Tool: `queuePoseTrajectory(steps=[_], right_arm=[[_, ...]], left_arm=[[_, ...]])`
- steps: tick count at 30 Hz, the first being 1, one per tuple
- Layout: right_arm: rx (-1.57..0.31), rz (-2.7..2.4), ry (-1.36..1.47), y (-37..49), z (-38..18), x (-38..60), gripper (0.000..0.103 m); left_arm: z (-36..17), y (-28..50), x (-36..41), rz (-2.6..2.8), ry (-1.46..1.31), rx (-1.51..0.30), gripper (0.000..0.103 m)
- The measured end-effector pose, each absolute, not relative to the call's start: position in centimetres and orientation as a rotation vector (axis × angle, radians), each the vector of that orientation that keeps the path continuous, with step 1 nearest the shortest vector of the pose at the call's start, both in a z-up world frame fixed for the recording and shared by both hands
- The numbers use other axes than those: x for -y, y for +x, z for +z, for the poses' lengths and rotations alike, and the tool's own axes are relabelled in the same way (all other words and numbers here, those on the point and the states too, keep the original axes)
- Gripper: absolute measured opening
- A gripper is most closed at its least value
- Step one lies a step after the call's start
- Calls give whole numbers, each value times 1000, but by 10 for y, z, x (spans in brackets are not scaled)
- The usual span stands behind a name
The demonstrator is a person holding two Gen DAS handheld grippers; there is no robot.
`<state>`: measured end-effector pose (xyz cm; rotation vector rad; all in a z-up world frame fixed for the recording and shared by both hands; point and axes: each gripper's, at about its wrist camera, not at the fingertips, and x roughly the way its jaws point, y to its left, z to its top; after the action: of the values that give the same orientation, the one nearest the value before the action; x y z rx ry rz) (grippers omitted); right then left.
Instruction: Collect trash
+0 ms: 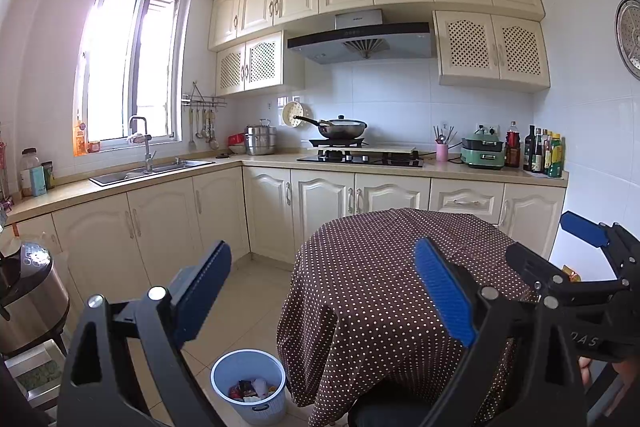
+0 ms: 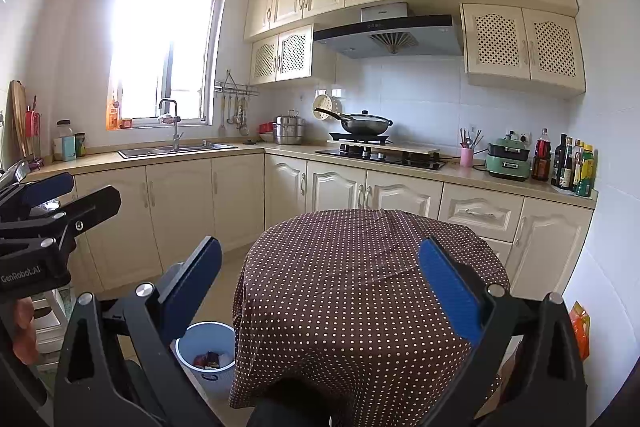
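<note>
- The left gripper [image 1: 324, 291] is held up above the table, its blue pads spread wide with nothing between them
- The right gripper [image 2: 320, 291] is likewise wide apart and holds nothing; it hangs over the near edge of the round table [image 2: 360, 267], which is draped in a brown cloth with white dots
- A pale blue bin [image 1: 249, 385] stands on the tiled floor just beside the table, on its left; the cloth's hem hangs close to the bin's rim
- Inside the bin lies the trash [image 1: 251, 389]: a small heap of crumpled wrappers in red, dark and white, covering the bottom; single pieces are too small to name
- From the right wrist view the same bin [image 2: 206, 351] shows partly behind the left finger of that gripper, with wrappers [image 2: 212, 359] in it
- On the counter behind, a lidded wok [image 1: 343, 127] sits on the stove, a steel steamer pot [image 1: 261, 139] stands near the corner, and a pink cup [image 1: 442, 151] holds utensils
</note>
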<state>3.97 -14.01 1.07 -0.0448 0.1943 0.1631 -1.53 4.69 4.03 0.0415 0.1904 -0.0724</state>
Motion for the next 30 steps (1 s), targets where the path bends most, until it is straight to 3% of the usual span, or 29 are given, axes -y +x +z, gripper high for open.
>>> queuePoseTrajectory(steps=[30], right_arm=[[-200,172,-43,42,10,143,96]], left_arm=[[34,-13,-47,-79,44,-193,91]])
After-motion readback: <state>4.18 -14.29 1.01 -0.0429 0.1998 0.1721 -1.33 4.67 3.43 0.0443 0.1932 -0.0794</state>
